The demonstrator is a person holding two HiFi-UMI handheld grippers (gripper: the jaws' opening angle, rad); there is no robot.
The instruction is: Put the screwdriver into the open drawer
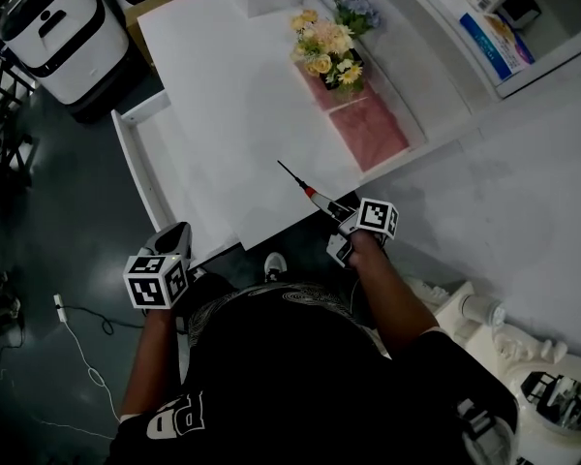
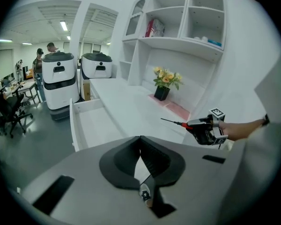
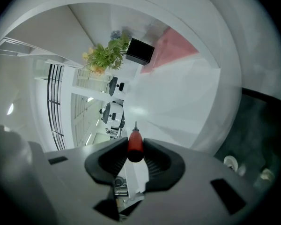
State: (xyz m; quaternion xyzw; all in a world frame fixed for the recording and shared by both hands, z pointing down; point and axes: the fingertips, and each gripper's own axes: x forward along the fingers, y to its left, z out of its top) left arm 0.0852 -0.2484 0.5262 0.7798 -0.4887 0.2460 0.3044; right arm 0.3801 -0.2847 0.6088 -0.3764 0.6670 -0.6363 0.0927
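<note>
**Head view.** Smooth, flat white desk top [image 1: 232, 105]. Shallow box-shaped white drawer [image 1: 136, 168] with thin walls, pulled out along the nine-o'clock edge. Yellow and pale flowers [image 1: 327, 51] in a dark square pot [image 2: 161, 93] at one o'clock on the top, set on a fuzzy pink mat [image 1: 373, 129]. Dark, glossy floor [image 1: 48, 192] around.

**Right gripper** [image 1: 339, 223] [image 3: 134, 156]. Grey shell with black ribbed pads, clenched on the screwdriver [image 1: 310, 190]. Glossy, rounded red handle pinched between the pads. Thin dark shaft jutting past the tips toward ten o'clock, in the air over the five-o'clock corner of the desk top.

**Left gripper** [image 1: 172, 235] [image 2: 140, 156]. Same grey shell and black pads, pressed together at the tips with nothing gripped. Placed at seven o'clock of the desk top, just beside the drawer's near end.

**Screwdriver and drawer.** Tool outside the drawer. Drawer at nine o'clock from the shaft tip, well apart, with a strip of desk top between them.
</note>
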